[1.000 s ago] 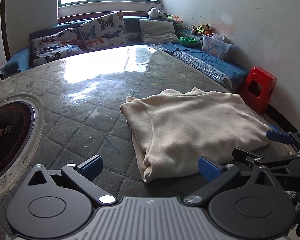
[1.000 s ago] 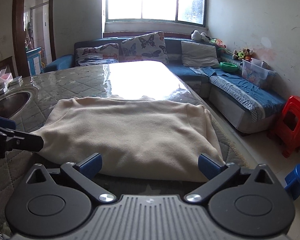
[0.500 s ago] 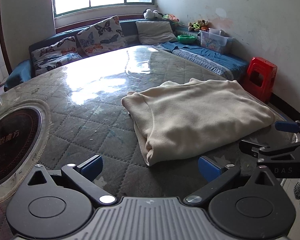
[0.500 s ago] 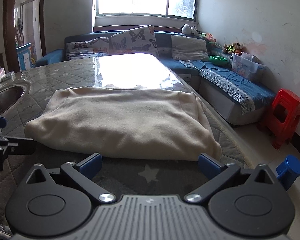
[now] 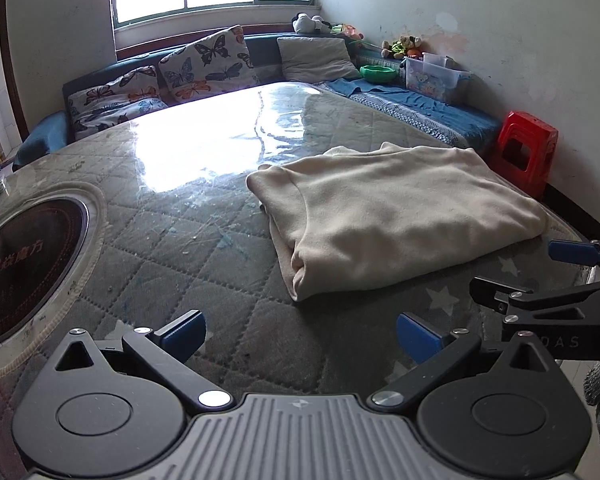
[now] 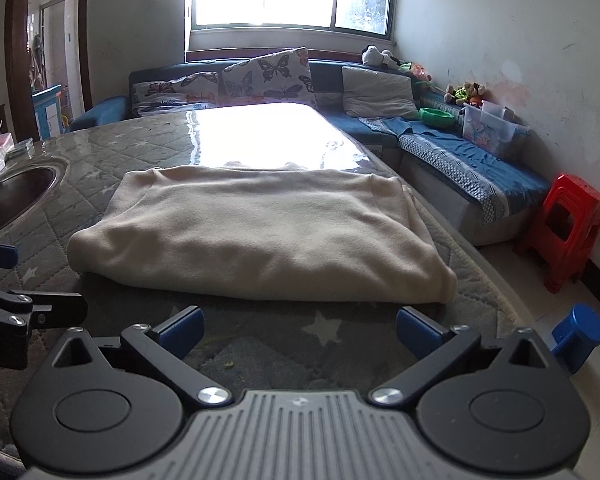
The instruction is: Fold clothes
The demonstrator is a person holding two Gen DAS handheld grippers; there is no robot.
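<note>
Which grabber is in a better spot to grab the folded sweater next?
Probably the right gripper. It is open and faces the sweater head-on, near its front edge. The left gripper, also open, sits off the sweater's left corner.

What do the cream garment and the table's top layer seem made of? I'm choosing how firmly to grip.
The cream garment looks like a soft fleece or brushed knit: matte, slightly fuzzy, with rounded, bulky fold edges. The table seems to be a quilted grey fabric pad under a clear glossy sheet, probably plastic or glass: the window glare reflects sharply off it while the stitched diamonds show through. Both grippers are open and clear of the cloth.
</note>
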